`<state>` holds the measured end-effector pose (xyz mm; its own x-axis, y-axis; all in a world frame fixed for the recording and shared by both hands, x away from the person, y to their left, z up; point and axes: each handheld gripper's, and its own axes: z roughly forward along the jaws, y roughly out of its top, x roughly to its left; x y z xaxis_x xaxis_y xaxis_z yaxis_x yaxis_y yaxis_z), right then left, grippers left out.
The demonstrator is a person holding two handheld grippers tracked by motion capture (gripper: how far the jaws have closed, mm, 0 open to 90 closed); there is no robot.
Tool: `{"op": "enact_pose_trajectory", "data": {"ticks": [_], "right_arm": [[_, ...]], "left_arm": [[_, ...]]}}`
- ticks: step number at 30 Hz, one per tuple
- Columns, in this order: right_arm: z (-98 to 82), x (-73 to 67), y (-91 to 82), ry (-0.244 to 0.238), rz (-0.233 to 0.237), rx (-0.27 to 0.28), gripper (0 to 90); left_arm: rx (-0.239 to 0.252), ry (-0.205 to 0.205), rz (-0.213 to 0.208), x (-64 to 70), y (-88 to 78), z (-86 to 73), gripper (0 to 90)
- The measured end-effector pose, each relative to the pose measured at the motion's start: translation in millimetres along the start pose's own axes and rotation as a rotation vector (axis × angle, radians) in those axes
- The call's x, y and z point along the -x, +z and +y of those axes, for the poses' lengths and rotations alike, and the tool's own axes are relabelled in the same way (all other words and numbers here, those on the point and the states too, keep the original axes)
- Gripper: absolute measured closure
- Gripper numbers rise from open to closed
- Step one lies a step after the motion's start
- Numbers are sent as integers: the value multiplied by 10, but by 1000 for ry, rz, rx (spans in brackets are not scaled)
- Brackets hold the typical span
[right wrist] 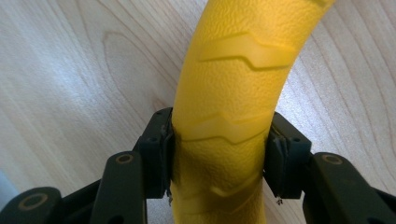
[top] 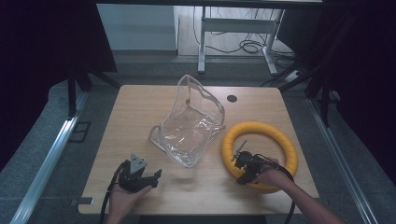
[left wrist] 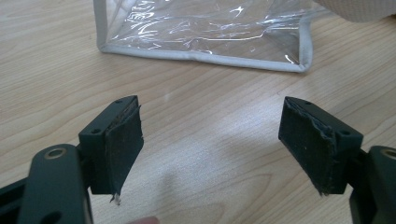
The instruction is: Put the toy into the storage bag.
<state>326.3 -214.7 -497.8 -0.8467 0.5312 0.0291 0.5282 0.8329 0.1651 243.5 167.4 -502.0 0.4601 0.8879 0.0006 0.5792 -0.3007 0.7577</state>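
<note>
A yellow ring (top: 259, 154) lies flat on the right side of the wooden table (top: 140, 100). My right gripper (top: 244, 164) is shut on its near left arc; in the right gripper view the textured yellow ring (right wrist: 233, 79) is squeezed between both pads (right wrist: 169, 154). A clear plastic pouch (top: 190, 125) with a grey-white edge stands open at the table's middle. My left gripper (top: 157, 177) rests near the front left edge, open, jaws pointing toward the pouch (left wrist: 205, 32). Bare wood lies between its pads (left wrist: 122, 149).
A round cable hole (top: 232, 98) sits in the table's far edge. Beyond the table are a white desk frame (top: 238, 28) and floor cables (top: 252, 45). Metal rails (top: 46, 163) run along the floor on both sides.
</note>
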Motion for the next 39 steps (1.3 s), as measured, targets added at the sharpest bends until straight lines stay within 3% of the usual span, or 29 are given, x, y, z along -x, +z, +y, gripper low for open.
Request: {"op": "enact_pose_trajectory", "data": {"ticks": [3,4,8,9,11,13,14,18,30,31,35,39], "right_arm": [[-53,62,-132,32,46,68,508],[-53,62,-132,32,46,68,508],[-181,180,-415,95,121,225,512],[-181,180,-415,95,121,225,512],[-264,234,-569,128,162,331,512],[-305,265,-636,140,179,388,512],[-305,265,-636,140,179,388,512],[-379,334,-779,167,197,504,512],[-429,386,-985,192,217,652,512],[-454,403,-1018,209,224,691,512],[-498,428,-1066,229,224,747,513],[-567,441,-1180,259,206,854,513]], "left_arm": [[1,-2,4,-9,2,-2,218],[1,-2,4,-9,2,-2,218],[0,3,1,8,11,2,219],[1,3,0,11,12,2,219],[2,2,-3,16,10,5,219],[3,3,-2,19,5,8,219],[3,3,-2,19,5,8,219],[10,2,-5,16,-11,16,219],[17,-3,-7,3,-28,13,219],[18,-3,-8,5,-29,15,219],[18,-3,-11,6,-28,17,219],[19,0,-12,11,-25,19,219]]}}
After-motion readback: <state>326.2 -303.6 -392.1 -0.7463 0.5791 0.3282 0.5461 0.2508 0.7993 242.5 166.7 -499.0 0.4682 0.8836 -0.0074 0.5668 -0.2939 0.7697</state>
